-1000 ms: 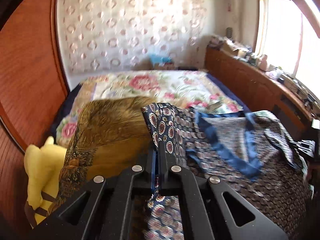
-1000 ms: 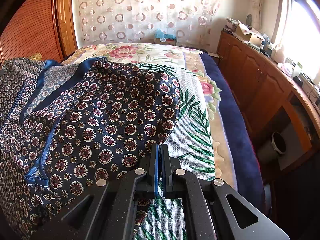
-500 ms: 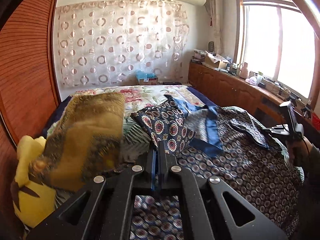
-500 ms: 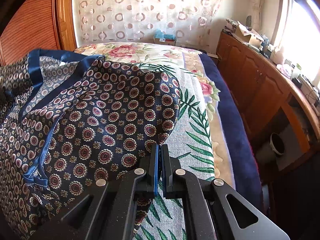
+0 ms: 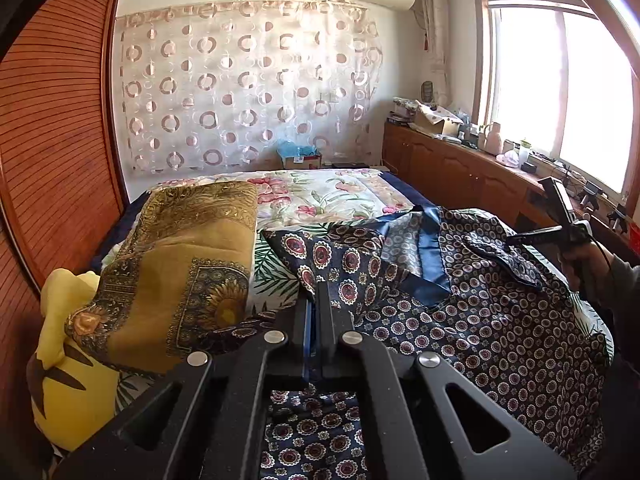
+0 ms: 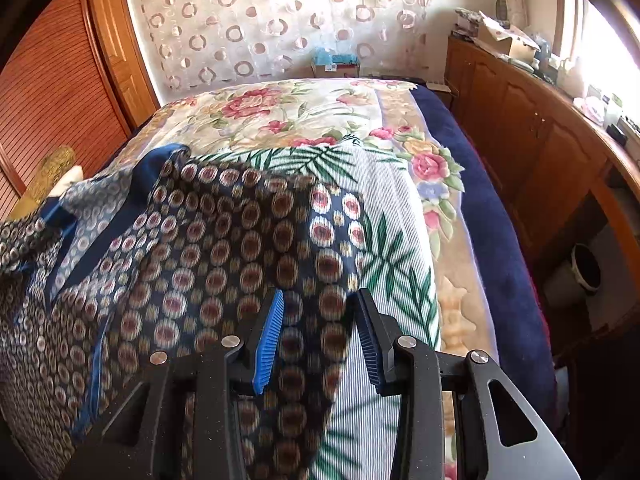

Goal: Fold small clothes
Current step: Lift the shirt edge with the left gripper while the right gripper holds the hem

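Observation:
A navy garment (image 5: 472,320) with round medallion print and blue satin trim lies spread on the bed; it also shows in the right wrist view (image 6: 192,264). My left gripper (image 5: 318,300) is shut on a corner of the navy garment. My right gripper (image 6: 318,304) is open, its blue pads on either side of the garment's edge, which slips down between them. The right gripper also shows in the left wrist view (image 5: 548,228), above the garment's far side.
A folded mustard patterned cloth (image 5: 184,264) lies at the left, over a yellow plush toy (image 5: 68,364). The bed (image 6: 400,208) has a floral and leaf-print cover. Wooden cabinets (image 6: 532,148) run along the right; a wooden wall (image 5: 48,152) stands at the left.
My right gripper has opened and let go of the garment's edge. The garment has dropped lower onto the bed. My left gripper has stayed shut on its corner.

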The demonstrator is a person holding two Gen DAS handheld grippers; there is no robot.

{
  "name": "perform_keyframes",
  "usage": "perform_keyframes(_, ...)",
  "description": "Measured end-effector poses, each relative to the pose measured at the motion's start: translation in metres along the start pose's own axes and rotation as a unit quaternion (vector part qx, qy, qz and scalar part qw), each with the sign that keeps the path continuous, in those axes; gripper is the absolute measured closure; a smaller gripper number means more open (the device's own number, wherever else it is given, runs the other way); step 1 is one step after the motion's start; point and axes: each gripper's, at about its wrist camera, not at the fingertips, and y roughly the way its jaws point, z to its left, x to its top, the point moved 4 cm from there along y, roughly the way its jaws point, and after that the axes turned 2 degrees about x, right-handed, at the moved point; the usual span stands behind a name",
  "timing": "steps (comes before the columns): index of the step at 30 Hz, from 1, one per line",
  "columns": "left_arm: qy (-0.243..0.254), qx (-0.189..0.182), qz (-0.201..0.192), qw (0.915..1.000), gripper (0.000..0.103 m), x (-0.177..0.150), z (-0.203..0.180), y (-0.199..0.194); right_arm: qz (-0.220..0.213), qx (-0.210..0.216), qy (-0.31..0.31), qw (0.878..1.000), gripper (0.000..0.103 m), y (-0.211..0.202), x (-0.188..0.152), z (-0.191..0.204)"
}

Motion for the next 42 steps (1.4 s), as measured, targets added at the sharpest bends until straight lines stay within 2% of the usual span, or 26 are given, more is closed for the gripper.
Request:
perform_keyframes(7, 0.000, 0.007, 0.001, 1.0000, 0.101, -0.001, 0.004, 0.001, -0.008, -0.020, -0.017, 1.000, 0.065, 0.012, 0.009, 0.007)
perform_keyframes(8, -0.001, 0.008, 0.002, 1.0000, 0.101, -0.002, 0.005, 0.002, -0.013, -0.016, -0.016, 1.000, 0.078, 0.012, 0.007, 0.008)
perform_keyframes(9, -0.002, 0.009, 0.002, 1.0000, 0.101, -0.002, 0.006, 0.001, -0.016, -0.005, -0.017, 1.000, 0.101, 0.011, 0.005, 0.009)
perform_keyframes(10, -0.002, 0.011, 0.001, 0.9999, 0.101, -0.001, 0.006, 0.000, -0.019, 0.014, -0.018, 1.000, 0.101, 0.010, 0.004, 0.012)
perform_keyframes(11, -0.004, 0.013, -0.005, 0.9999, 0.101, 0.000, 0.006, -0.005, -0.040, 0.023, -0.025, 0.999, 0.101, 0.003, 0.003, 0.017)
perform_keyframes(13, -0.014, 0.011, -0.025, 0.9995, 0.101, 0.006, 0.008, -0.019, -0.080, 0.029, -0.045, 0.995, 0.101, -0.016, 0.000, 0.028)
perform_keyframes(19, -0.029, 0.012, -0.063, 0.9975, 0.101, 0.011, 0.020, -0.064, -0.146, 0.061, -0.082, 0.984, 0.101, -0.082, -0.017, 0.068)
perform_keyframes(25, -0.046, 0.029, -0.070, 0.9961, 0.101, -0.006, 0.044, -0.094, -0.179, 0.094, -0.094, 0.975, 0.101, -0.140, -0.054, 0.081)
perform_keyframes(33, -0.073, 0.064, -0.052, 0.9939, 0.101, -0.054, 0.075, -0.128, -0.167, 0.110, -0.095, 0.975, 0.101, -0.188, -0.118, 0.073)
perform_keyframes(39, -0.071, 0.075, -0.016, 0.9945, 0.101, -0.084, 0.079, -0.143, -0.130, 0.107, -0.083, 0.982, 0.101, -0.215, -0.164, 0.063)
perform_keyframes(42, -0.071, 0.065, 0.004, 0.9953, 0.101, -0.097, 0.080, -0.146, -0.100, 0.103, -0.081, 0.986, 0.101, -0.211, -0.176, 0.058)
